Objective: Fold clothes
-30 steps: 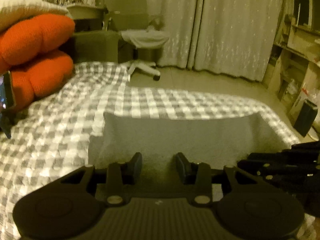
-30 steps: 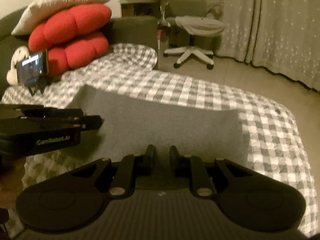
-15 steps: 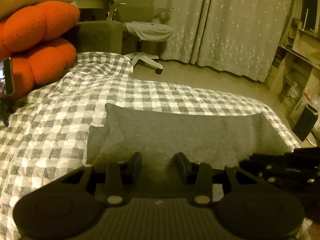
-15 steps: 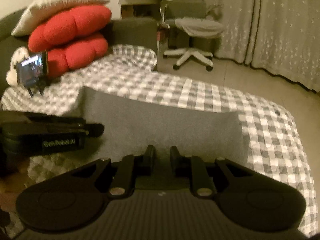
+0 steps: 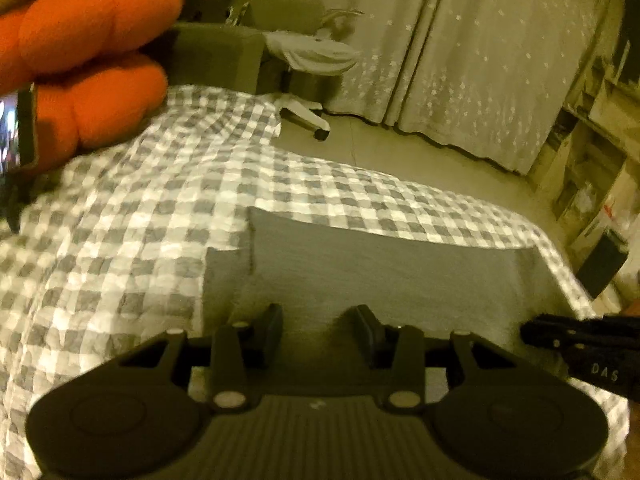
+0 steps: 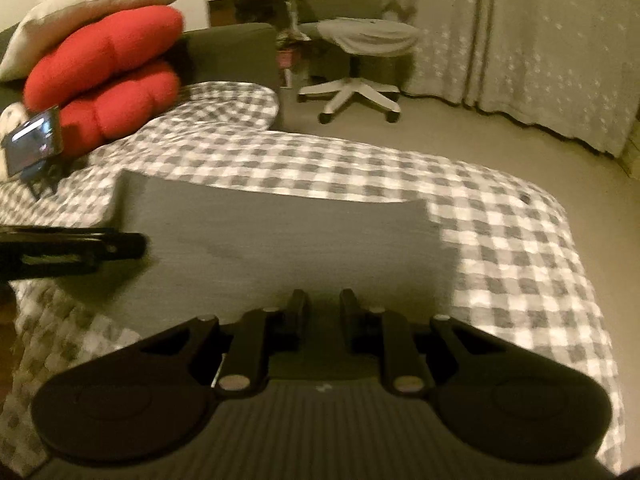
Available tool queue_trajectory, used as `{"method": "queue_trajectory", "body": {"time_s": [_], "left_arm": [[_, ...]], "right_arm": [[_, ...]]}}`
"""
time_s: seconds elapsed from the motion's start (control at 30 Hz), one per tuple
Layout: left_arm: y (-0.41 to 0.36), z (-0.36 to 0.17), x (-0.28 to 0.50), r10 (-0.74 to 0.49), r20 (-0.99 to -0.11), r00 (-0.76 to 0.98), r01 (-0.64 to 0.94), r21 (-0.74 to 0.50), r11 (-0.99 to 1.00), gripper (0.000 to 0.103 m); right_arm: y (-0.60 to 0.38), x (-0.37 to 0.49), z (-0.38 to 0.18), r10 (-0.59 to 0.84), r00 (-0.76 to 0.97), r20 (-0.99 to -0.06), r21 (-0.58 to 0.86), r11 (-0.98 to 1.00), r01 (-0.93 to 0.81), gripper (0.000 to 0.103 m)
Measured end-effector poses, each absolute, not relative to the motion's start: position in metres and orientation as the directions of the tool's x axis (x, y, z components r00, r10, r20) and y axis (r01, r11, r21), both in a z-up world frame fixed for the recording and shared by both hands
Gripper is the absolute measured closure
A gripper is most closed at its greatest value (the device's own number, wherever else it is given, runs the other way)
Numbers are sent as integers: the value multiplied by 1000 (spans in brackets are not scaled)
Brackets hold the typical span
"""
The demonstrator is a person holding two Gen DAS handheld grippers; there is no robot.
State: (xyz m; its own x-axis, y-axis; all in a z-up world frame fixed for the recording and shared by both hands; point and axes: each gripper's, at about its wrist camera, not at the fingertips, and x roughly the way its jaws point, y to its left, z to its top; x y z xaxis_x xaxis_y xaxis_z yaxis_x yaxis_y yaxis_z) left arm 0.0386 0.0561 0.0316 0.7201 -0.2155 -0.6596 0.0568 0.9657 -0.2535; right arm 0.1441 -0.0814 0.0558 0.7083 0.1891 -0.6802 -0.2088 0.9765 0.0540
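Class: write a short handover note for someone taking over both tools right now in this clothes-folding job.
Left tool: jaws apart, over the near edge of the grey cloth; a grip cannot be told.
Right tool: jaws narrower, over the same near edge; grip also unclear.
Cloth: lies as a flat, partly folded rectangle on the checked blanket, a lower layer showing at its left side.
Done: at least one fold.
Left: probably fold again and smooth.
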Motion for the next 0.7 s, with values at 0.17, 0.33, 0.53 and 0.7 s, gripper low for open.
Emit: {"method": "queue_trajectory", "body": {"time_s": [0.17, 0.33, 0.53, 0.7], "left_arm": [[69, 32, 40, -243, -658, 713, 37, -310, 950, 64], [81, 33, 42, -224, -654, 723, 2, -322, 947, 64], [87, 32, 49, -139, -674, 725, -27, -229, 973, 63], [98, 34, 52, -161, -662, 732, -45, -283, 958, 63]], "right_arm": [[-99, 148, 55, 195, 696, -691, 107, 980, -167, 84], [-114, 152, 53, 219, 673, -707, 174, 975, -135, 88], [-129, 153, 56, 254, 649, -717, 235, 965, -117, 90], [-124, 144, 67, 239, 701, -672, 201, 970, -138, 87]]}}
